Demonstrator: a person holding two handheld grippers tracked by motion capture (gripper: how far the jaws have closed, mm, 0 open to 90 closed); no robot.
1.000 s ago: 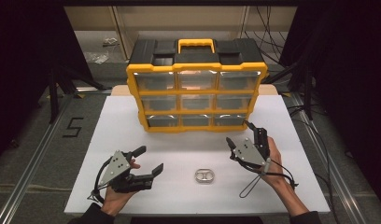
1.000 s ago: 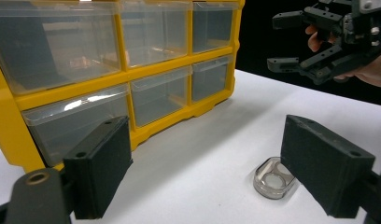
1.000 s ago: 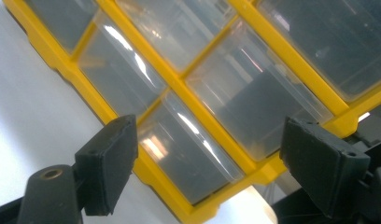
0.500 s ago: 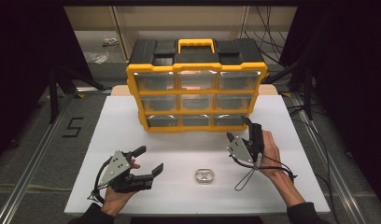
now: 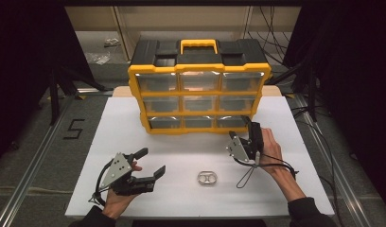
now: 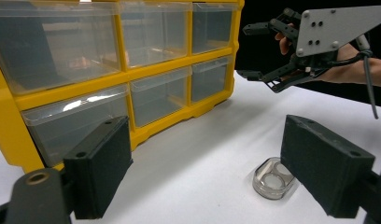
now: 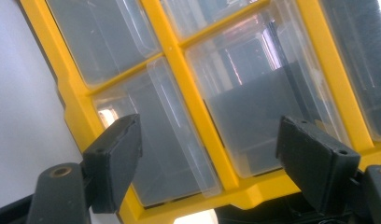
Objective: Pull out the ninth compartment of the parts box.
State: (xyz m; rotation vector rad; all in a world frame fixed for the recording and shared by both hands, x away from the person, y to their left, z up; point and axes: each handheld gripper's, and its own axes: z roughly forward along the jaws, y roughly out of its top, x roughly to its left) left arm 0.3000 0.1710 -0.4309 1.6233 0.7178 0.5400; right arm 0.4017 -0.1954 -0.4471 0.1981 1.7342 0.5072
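- The white table (image 5: pixel 181 118) is evenly lit from above, while the surroundings on the left, right and far side sink into near black.
- Glare glints on the clear drawer fronts of the yellow organizer (image 5: pixel 199 87).
- Both gripper views are soft, and the near jaws are blurred.
- Shadows are faint.

Organizer (image 5: pixel 198 87): yellow frame, black top, yellow handle, nine clear drawers in three rows of three, all shut. Upright at table's far side, drawer fronts facing right claw (image 5: pixel 242 126). Bottom-right drawer (image 5: pixel 232 121) directly ahead of that claw, just beyond open jaws, not touched; seen skewed in right gripper view. Capsule (image 5: pixel 207 178): small, clear, two round cells, lying flat, between both claws, nearer right of left claw (image 5: pixel 150 161).
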